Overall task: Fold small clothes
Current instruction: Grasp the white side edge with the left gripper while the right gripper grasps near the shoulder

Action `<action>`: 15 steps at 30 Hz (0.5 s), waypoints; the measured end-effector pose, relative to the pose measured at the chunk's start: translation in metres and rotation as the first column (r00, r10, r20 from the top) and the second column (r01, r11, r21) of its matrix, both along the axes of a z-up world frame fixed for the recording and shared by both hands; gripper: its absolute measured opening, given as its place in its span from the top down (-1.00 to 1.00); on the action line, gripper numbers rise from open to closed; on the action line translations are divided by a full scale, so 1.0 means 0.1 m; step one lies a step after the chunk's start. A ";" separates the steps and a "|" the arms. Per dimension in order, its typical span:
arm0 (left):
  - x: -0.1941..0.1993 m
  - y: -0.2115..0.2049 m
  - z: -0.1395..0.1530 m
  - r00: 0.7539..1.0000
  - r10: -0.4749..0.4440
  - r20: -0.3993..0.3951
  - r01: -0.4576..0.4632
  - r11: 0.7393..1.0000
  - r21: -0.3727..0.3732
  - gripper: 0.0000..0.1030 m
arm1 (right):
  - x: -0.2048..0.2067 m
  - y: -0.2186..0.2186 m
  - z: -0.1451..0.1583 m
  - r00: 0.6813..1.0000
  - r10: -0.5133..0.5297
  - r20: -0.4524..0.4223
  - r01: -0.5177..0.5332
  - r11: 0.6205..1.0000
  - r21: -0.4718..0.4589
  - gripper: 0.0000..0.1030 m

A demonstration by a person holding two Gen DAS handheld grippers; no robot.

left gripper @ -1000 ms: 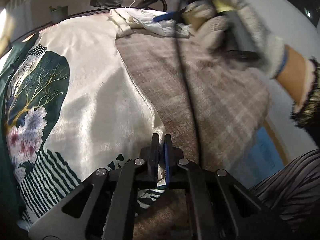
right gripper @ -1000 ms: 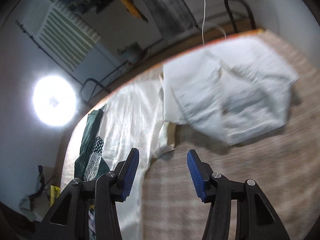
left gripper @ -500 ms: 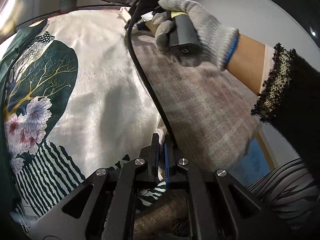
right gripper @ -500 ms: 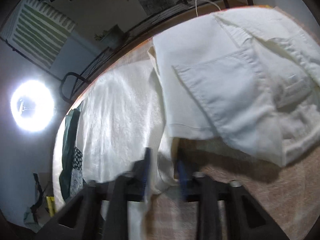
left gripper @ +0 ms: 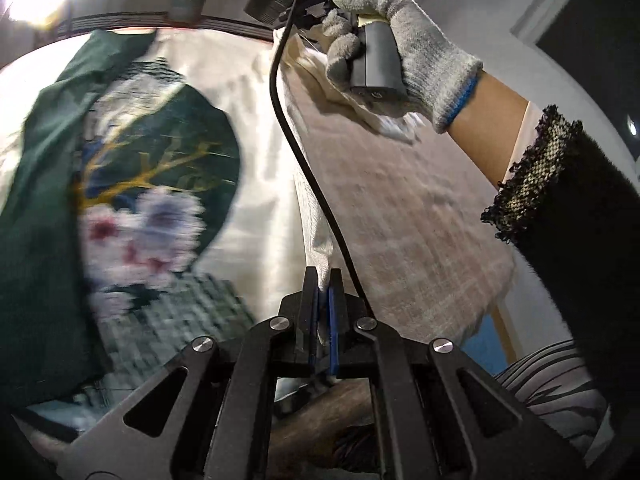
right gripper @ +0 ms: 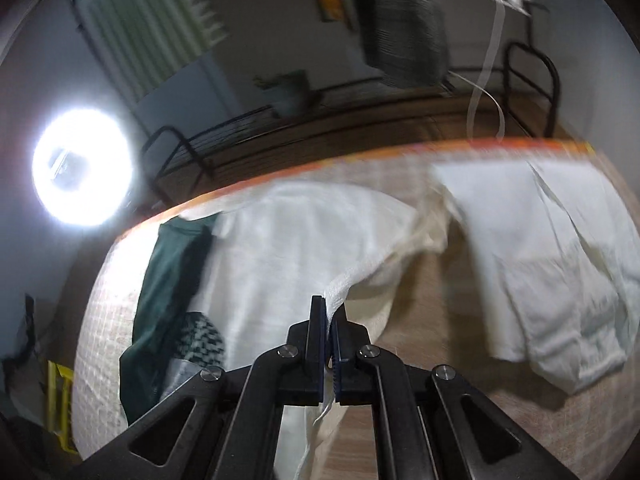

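Left fingers [left gripper: 323,280]: pressed together on the near edge of the cream satin garment with a dark green panel of gold branches and pale flowers [left gripper: 256,184]; a strip of the cloth runs up from between them.

Right fingers [right gripper: 330,312]: shut as well, pinching the far stretch of that cream edge, which rises to them in a small peak; loose threads hang below.

Right hand [left gripper: 404,52]: grey knit glove with a blue cuff, wrapped round the gripper's dark handle; a black cable [left gripper: 304,168] trails from it toward the left gripper.

Garment position: spread flat over the left part of the beige checked cloth covering the desk [left gripper: 404,216], held along its right-hand edge at two points well apart.

Neighbour: folded white shirt [right gripper: 560,280], lying on the same cloth to the right, apart from the held edge.

Handling, my judgement: light, thin, limp and slippery; it will sag between the two grips and slide on itself once doubled.

Where to hold, my judgement: hem or seam, near the corners, both grips on one edge so the fold line stays straight.

Risk, my judgement: satin slipping out of a shallow pinch; view motion-blurred, so grip depth unclear.
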State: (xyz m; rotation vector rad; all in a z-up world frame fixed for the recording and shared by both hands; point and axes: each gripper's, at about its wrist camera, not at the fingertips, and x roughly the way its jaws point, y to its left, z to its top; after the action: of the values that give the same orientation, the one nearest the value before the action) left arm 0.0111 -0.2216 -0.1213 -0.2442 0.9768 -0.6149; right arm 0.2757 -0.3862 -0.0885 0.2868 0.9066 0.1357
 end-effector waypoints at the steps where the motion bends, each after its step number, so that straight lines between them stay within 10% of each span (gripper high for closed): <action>1: 0.00 0.11 0.02 1.000 0.022 -0.001 -0.022 1.000 -0.009 0.97 | 0.03 0.14 0.05 1.000 0.019 0.009 -0.019 0.999 -0.028 1.00; 15: -0.03 1.06 -0.12 0.974 0.207 -0.088 -0.210 0.977 -0.025 0.97 | 0.25 1.86 -0.09 0.958 0.286 -0.025 -0.280 0.913 -0.296 1.00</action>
State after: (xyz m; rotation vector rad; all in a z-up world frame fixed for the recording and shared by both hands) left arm 0.0080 -0.1154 -0.1336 -0.4007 1.0085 -0.4313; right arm 0.3004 -0.1998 -0.0972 -0.1284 0.9321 0.2668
